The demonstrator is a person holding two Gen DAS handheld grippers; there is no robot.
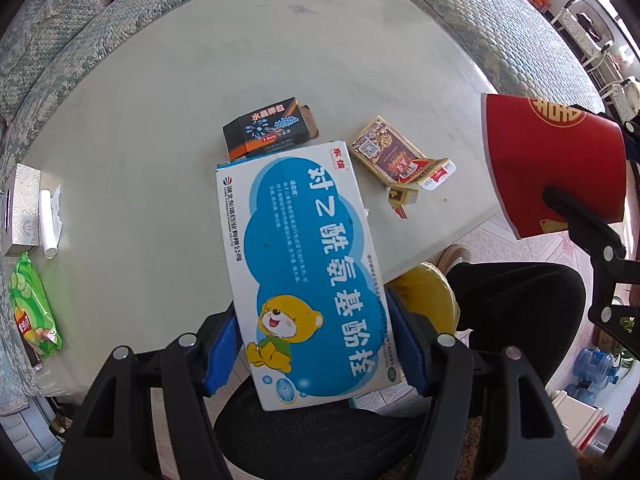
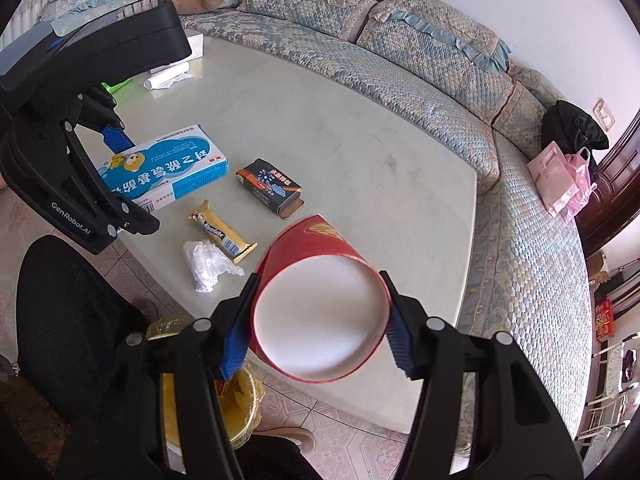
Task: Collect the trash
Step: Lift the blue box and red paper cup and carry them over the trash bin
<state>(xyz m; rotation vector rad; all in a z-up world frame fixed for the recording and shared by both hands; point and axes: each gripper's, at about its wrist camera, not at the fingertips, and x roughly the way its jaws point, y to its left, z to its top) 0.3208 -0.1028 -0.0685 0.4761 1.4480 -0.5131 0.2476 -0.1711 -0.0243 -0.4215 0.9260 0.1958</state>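
Right wrist: pale table [image 2: 360, 120], quilted sofa [image 2: 440, 80].

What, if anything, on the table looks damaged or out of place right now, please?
The black box lies with an end flap hanging open, and the gold cigarette pack is torn open, scraps beside it. Crumpled white plastic sits near the edge.

Glossy cardboard box [image 1: 308, 264]; red paper cup [image 2: 320, 312].

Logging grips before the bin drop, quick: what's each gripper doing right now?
Left gripper: shut on the blue-and-white medicine box.
Right gripper: shut on the red paper cup, gripped near its base.
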